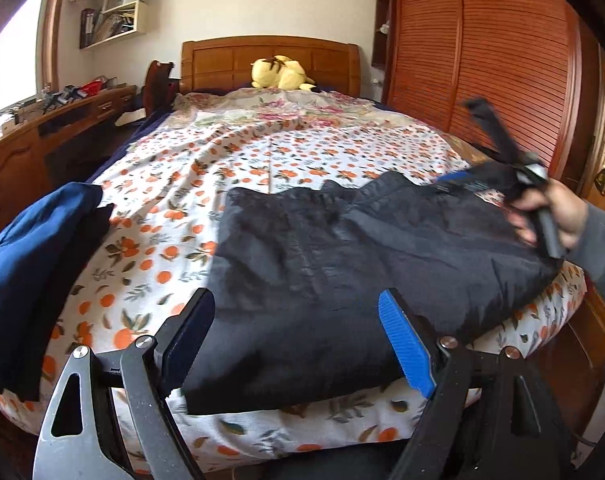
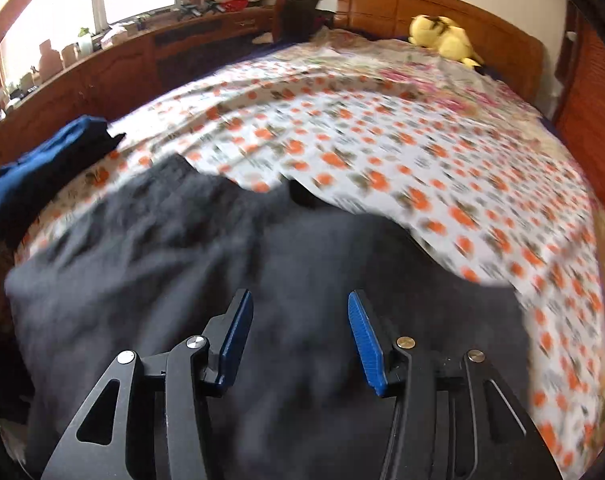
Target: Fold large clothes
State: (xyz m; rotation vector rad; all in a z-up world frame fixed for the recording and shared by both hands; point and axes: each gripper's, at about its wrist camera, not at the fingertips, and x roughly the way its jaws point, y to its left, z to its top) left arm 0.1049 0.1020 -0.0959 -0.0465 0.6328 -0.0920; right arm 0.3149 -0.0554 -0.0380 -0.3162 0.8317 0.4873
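The right wrist view is motion-blurred, so the black garment shows no seams or edges clearly. In the left wrist view, the right gripper is smeared, its jaws unreadable. The blue cloth is cut off at the left edge.
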